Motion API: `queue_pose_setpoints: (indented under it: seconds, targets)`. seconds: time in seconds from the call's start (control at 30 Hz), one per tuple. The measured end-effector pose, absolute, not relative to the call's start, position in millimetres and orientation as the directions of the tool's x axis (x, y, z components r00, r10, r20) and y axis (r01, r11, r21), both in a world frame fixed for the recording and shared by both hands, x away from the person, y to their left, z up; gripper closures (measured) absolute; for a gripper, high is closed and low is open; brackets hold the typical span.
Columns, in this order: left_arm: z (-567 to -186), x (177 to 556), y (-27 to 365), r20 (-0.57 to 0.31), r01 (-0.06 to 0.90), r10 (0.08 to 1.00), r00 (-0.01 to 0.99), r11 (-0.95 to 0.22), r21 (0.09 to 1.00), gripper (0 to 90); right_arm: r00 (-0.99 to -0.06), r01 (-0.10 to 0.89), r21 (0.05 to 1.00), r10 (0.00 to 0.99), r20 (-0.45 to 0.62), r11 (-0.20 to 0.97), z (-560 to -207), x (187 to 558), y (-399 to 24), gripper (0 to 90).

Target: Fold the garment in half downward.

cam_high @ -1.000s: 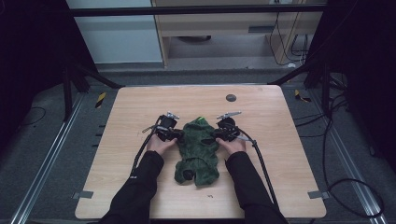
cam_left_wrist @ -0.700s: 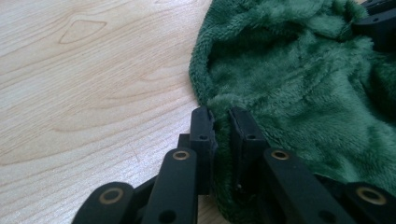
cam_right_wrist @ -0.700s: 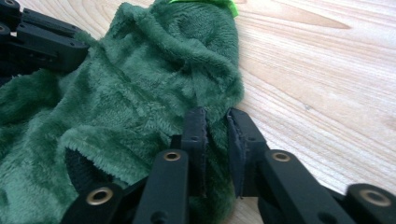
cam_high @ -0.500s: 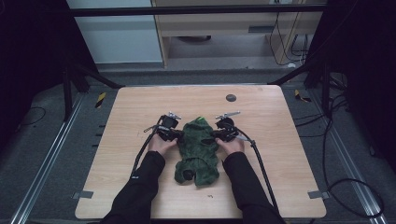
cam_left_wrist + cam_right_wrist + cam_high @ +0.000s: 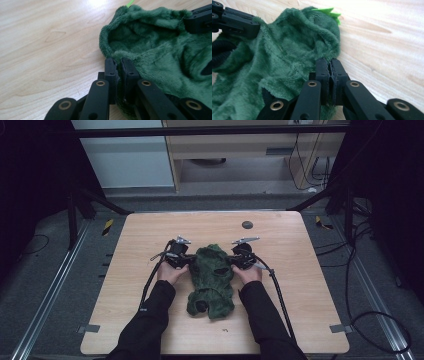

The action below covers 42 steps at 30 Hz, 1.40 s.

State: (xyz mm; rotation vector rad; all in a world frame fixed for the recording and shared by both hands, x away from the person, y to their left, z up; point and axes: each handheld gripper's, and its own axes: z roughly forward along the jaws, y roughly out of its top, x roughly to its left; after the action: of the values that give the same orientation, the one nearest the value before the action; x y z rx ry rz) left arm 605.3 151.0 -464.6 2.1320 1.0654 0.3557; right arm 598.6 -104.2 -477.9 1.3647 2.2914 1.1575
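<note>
A dark green plush garment [image 5: 212,280] lies crumpled in the middle of the wooden table [image 5: 150,235], with a bright green tip at its far end [image 5: 329,11]. My left gripper [image 5: 119,62] pinches the garment's left edge [image 5: 160,55]; its jaws have just been closing and fabric sits between the pads. My right gripper [image 5: 329,62] is shut on the right edge of the plush [image 5: 287,55], its jaws also just closed. In the high view the left gripper [image 5: 189,262] and right gripper [image 5: 232,261] face each other across the garment's upper part.
A small black round disc [image 5: 247,224] sits on the table beyond the garment. A tiny scrap [image 5: 226,330] lies near the front edge. Cables trail back from both grippers along the forearms. Bare wood surrounds the garment on all sides.
</note>
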Motion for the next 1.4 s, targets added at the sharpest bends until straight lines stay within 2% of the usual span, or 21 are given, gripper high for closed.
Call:
queue_pose_setpoints:
  seconds: [0.23,0.8,1.4]
  targets:
    - [-446,604,152,-0.043,0.547,0.777,0.628,-0.402,0.734,84.5,-0.549,0.603,0.762,0.815,0.182,0.236,-463,599,-102,86.9]
    - [-378,604,156,-0.007,0.428,0.777,0.63,-0.339,0.838,84.4,-0.557,0.494,0.853,0.815,0.161,0.168,-401,604,-110,86.8]
    - [-379,573,159,0.043,0.373,0.737,0.674,-0.39,0.842,84.4,-0.607,0.465,0.852,0.787,0.109,0.241,-408,579,-115,86.7]
